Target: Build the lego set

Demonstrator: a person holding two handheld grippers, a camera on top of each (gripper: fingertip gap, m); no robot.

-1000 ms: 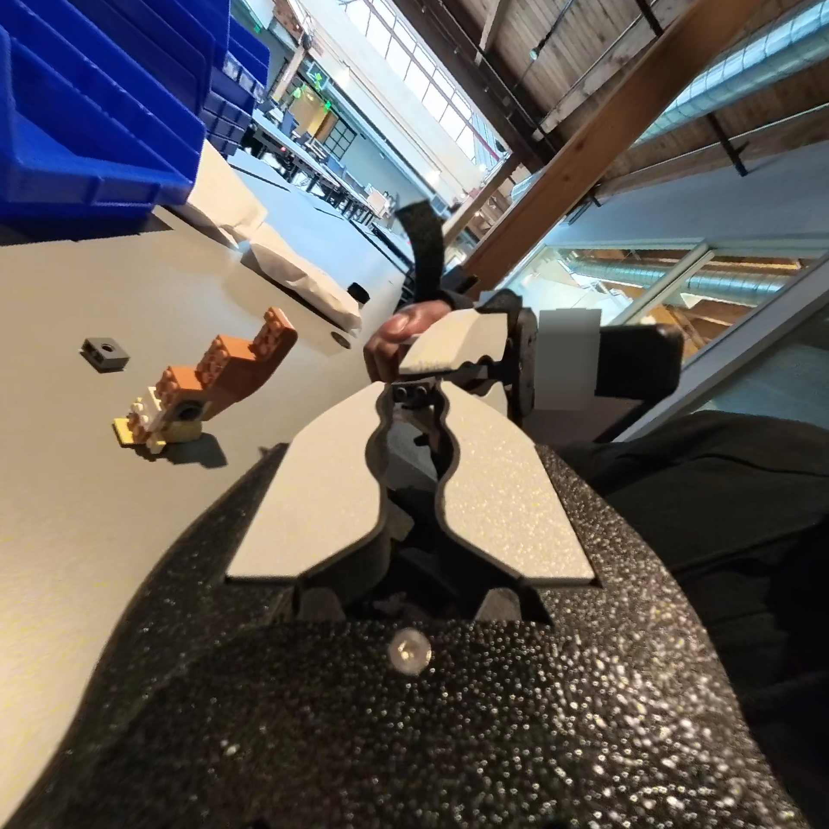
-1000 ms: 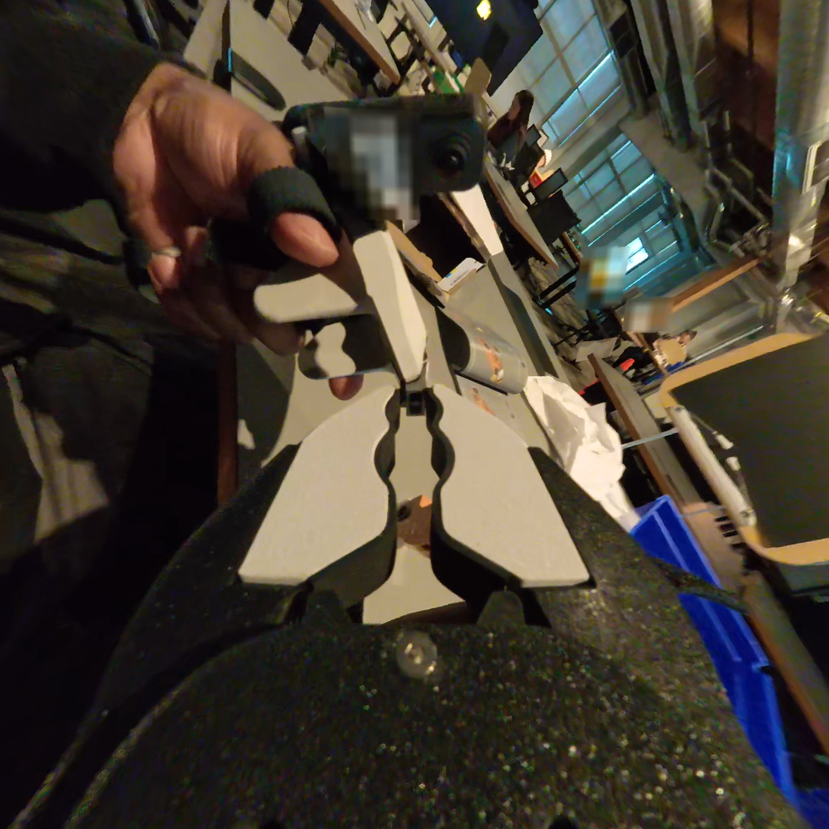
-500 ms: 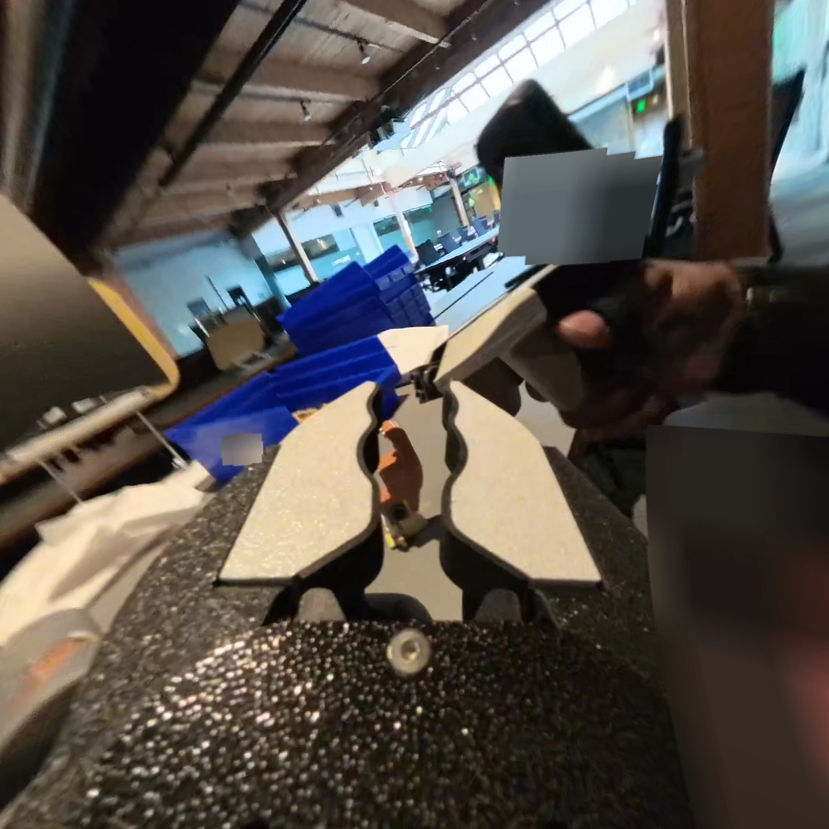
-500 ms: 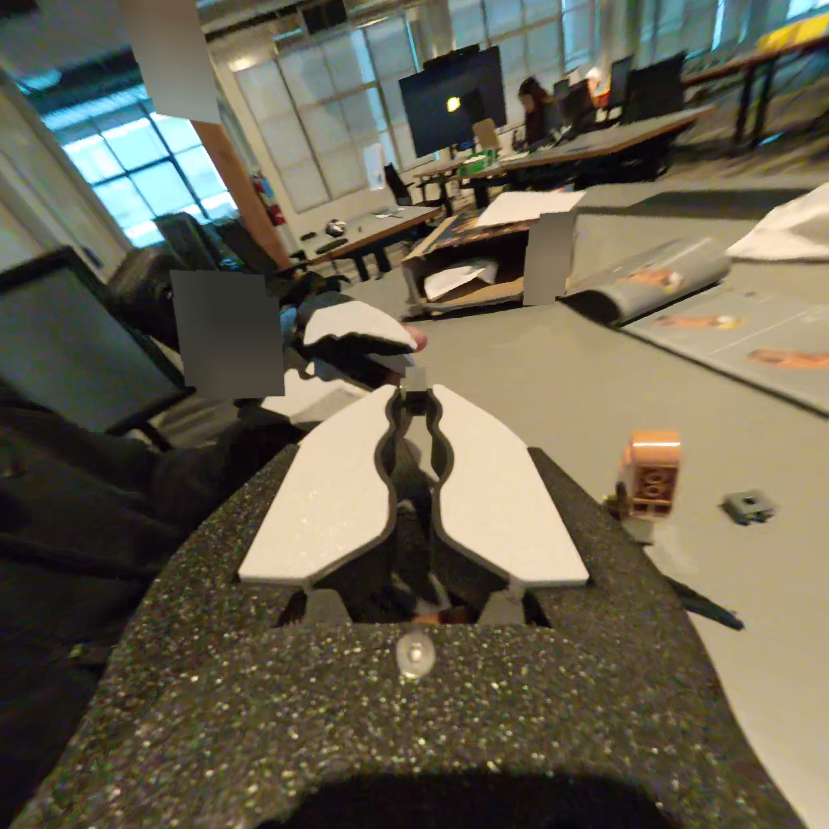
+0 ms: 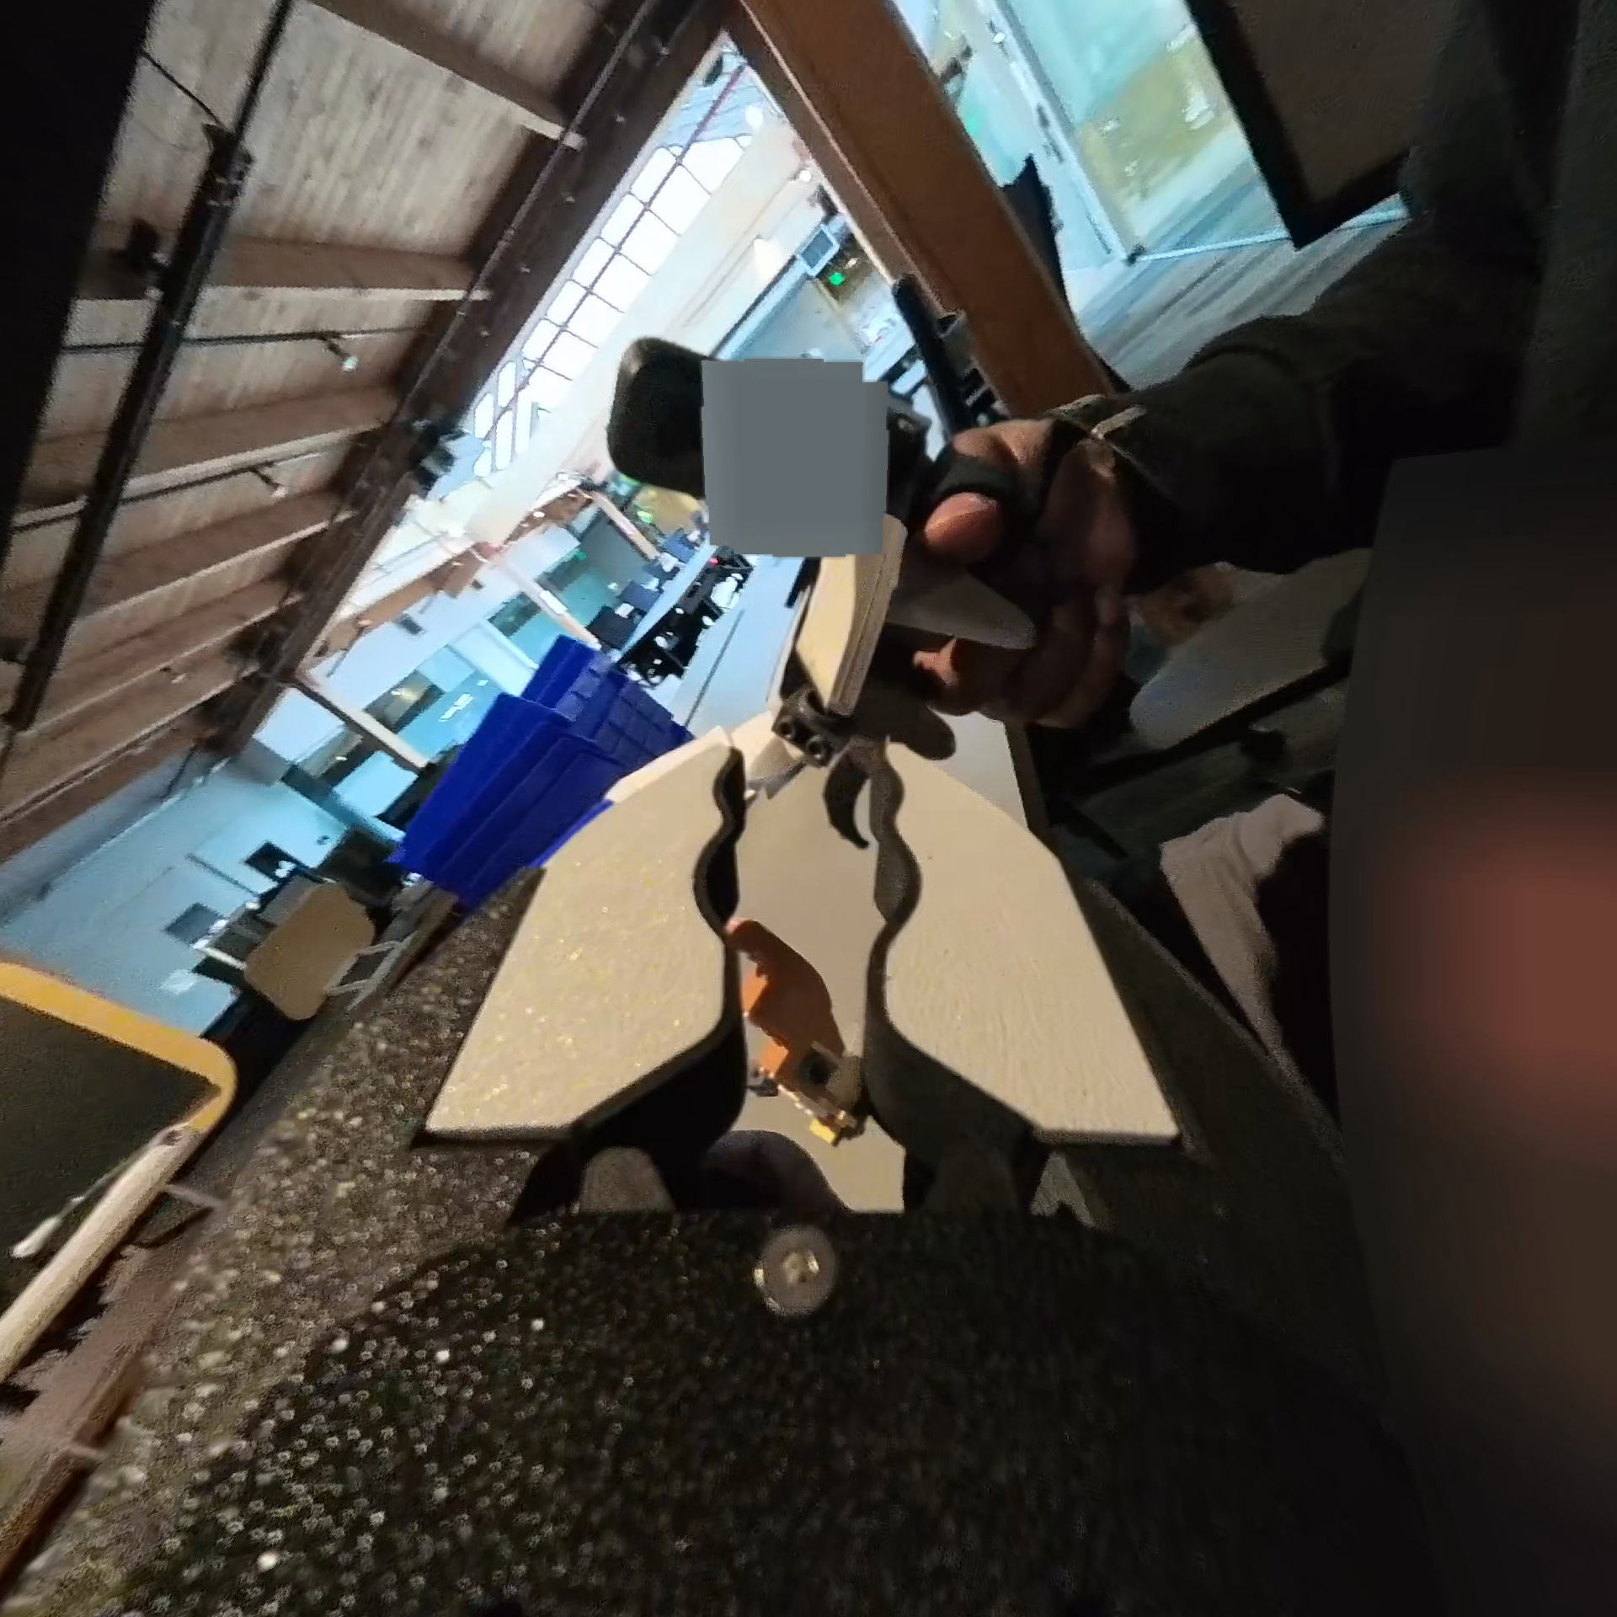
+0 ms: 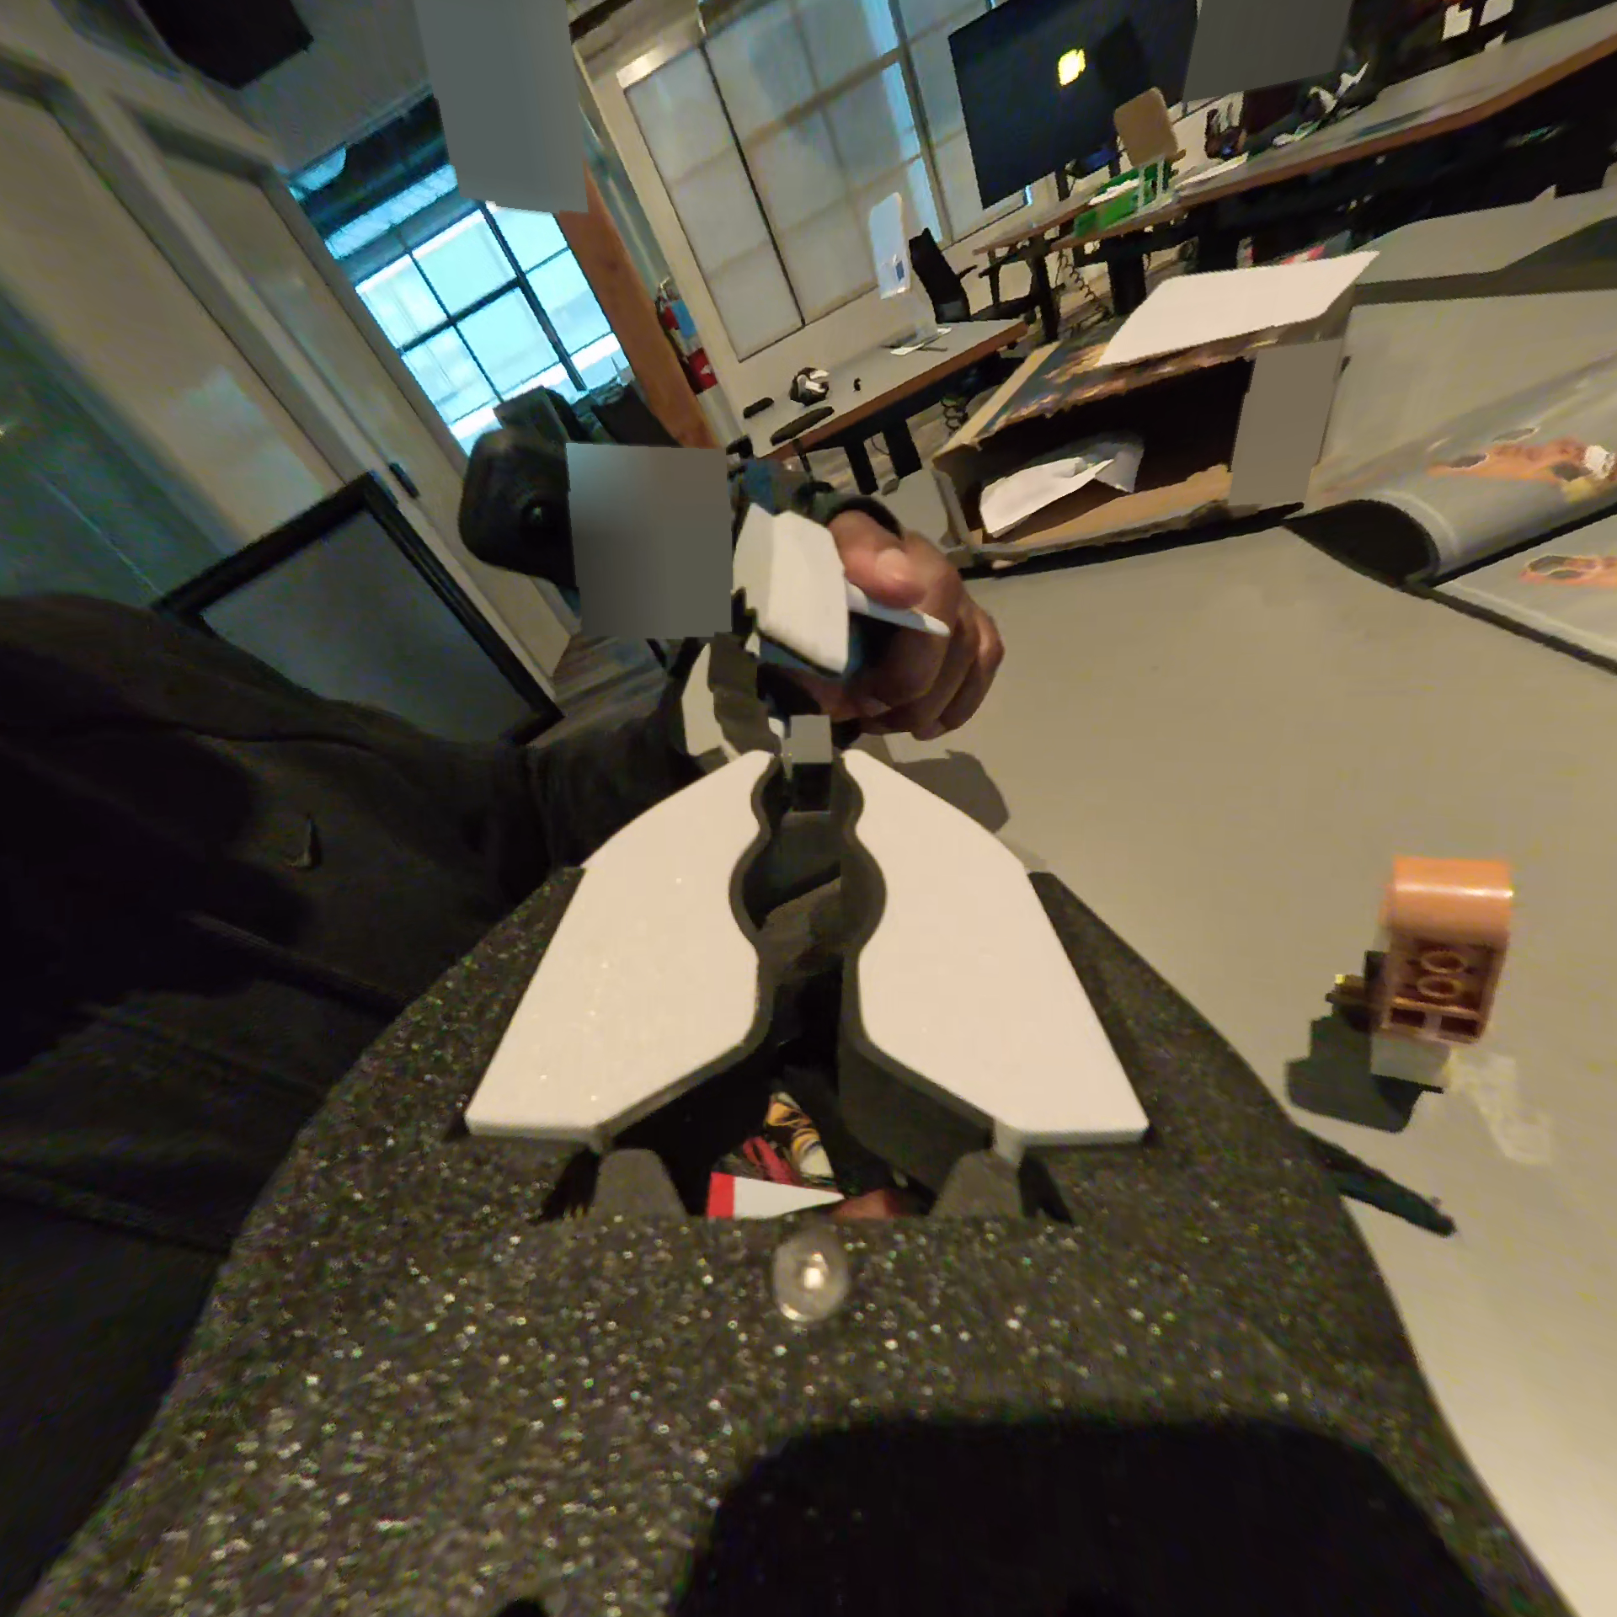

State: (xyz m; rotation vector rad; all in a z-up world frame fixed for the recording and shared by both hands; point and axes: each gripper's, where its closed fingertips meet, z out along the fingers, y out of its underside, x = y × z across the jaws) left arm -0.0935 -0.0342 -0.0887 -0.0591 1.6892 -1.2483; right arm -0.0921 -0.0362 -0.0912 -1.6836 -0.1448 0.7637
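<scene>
No writing can be read; the open booklet (image 6: 1487, 490) on the table shows only pictures.

- The right gripper (image 6: 807, 770) pinches a small dark grey lego piece (image 6: 806, 766) between its fingertips, held above the grey table (image 6: 1225, 744).
- The left gripper (image 6: 770, 691) meets it tip to tip, held by a hand (image 6: 910, 639); how its jaws stand is unclear.
- A partly built orange-brown lego model (image 6: 1435, 962) stands on the table, well apart on the right.
- An open cardboard box (image 6: 1129, 437) and an open instruction booklet (image 6: 1505, 507) lie farther back.
</scene>
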